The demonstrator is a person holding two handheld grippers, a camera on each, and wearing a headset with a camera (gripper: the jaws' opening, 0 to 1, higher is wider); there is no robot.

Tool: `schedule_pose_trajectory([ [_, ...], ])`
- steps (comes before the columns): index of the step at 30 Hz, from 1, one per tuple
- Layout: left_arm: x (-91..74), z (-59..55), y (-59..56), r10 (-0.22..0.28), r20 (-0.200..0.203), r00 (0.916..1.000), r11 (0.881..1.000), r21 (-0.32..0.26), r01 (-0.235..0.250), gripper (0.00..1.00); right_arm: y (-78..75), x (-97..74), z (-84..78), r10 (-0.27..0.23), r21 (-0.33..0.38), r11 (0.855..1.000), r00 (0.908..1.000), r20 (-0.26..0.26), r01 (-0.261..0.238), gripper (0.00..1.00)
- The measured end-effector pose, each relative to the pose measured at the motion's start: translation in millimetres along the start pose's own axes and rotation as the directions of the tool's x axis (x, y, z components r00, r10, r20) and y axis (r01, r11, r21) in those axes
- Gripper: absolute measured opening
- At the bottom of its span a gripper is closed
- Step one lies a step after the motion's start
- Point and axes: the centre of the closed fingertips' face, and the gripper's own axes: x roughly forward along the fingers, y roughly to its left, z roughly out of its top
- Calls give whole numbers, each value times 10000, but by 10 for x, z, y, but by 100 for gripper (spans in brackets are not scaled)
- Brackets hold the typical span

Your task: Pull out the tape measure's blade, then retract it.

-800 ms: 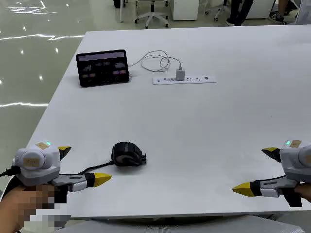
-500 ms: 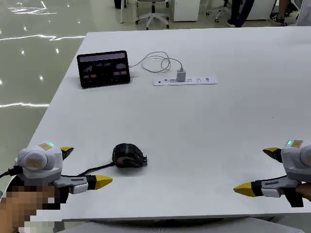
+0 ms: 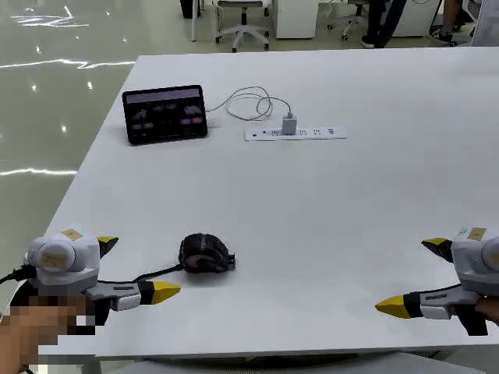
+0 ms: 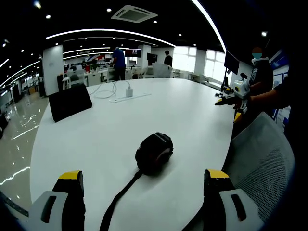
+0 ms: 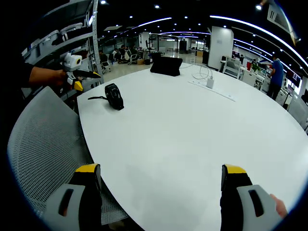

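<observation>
The black tape measure (image 3: 204,253) lies on the white table (image 3: 335,195) near its front edge, with its blade not drawn out and its black strap (image 3: 152,274) trailing toward the left gripper (image 3: 136,266). That gripper hangs just beside it, jaws spread wide and holding nothing. The right gripper (image 3: 411,274) is well apart, also wide open and bare. Far behind stand a tablet (image 3: 165,114) and a power strip (image 3: 295,133) with a plugged-in charger (image 3: 289,122) and looped cable (image 3: 249,101).
</observation>
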Motion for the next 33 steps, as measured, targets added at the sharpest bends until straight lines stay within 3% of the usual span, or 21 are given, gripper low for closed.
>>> schedule_pose_trajectory([
  [5,30,-27,12,-61,-154,9999,9999,-129,59,100,13,1,8,31,-105,9999,10000,39,-31,100],
  [7,53,-29,-36,-397,-76,9992,9988,-276,395,100,5,3,6,66,-170,9998,10000,73,-64,100],
  [10,78,-42,-55,-537,-124,9985,9983,200,539,100,24,23,4,307,-302,9991,9994,176,-302,100],
  [12,92,-62,-56,-616,-261,9978,9976,303,624,100,26,37,0,405,-379,9985,9991,134,-399,100],
  [14,102,-111,-59,-773,-723,9944,9969,60,779,100,24,57,-17,450,-399,9982,9989,-89,-453,100],
  [15,109,-134,-40,-731,-929,9930,9972,54,739,100,78,64,-16,796,-493,9956,9968,-99,-800,100],
  [16,120,-141,-14,-695,-1040,9921,9964,414,742,100,91,78,32,920,-725,9932,9956,151,-907,100],
  [18,140,-87,-35,-858,-805,9931,9920,860,927,100,92,95,49,809,-991,9919,9966,121,-793,100],
  [21,177,-54,-95,-1329,-816,9878,9887,591,1379,98,76,122,57,874,-828,9928,9961,78,-864,100],
  [26,216,-64,-69,-1335,-988,9861,9864,831,1419,97,26,145,79,590,-893,9943,9982,41,-584,100],
  [33,216,-69,-103,-1583,-1061,9817,9808,980,1687,98,1,162,71,638,-893,9940,9980,0,-635,100],
])
